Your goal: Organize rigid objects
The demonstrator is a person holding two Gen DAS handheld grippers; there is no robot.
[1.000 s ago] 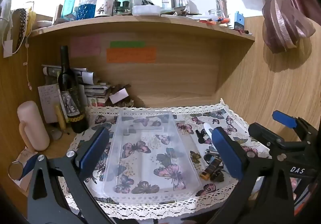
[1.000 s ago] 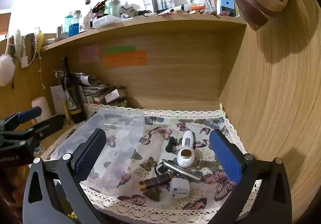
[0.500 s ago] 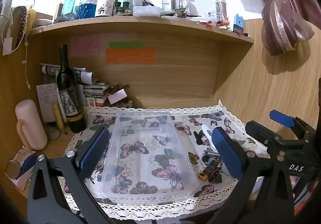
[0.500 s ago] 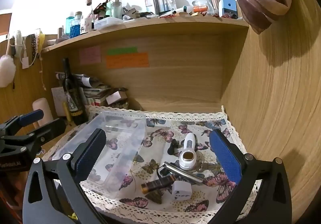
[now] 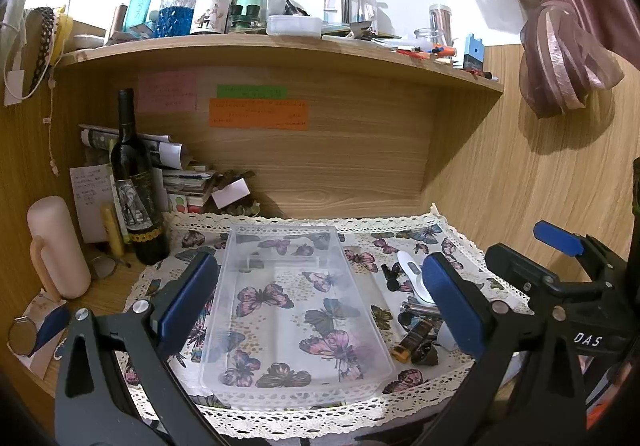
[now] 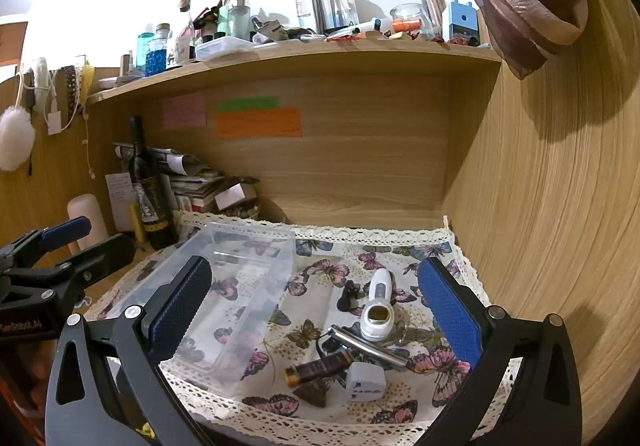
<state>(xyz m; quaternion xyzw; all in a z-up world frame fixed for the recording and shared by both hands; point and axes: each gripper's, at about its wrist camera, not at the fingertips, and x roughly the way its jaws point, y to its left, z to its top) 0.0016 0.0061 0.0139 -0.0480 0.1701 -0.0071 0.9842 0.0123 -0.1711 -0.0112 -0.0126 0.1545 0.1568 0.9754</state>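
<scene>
Both our jaws stand wide apart and hold nothing — the right gripper (image 6: 314,306) hovers above the heap of small items: a white handheld device (image 6: 378,312), a silver metal tube (image 6: 368,344), a white cube-shaped plug (image 6: 365,381). The left gripper (image 5: 320,304) frames the empty clear plastic bin (image 5: 296,310) just beside them. We judge no pick has begun — next we must descend onto one piece.

both wrist views face desk alcove, sharing clear bin (image 5: 296,302).
</scene>
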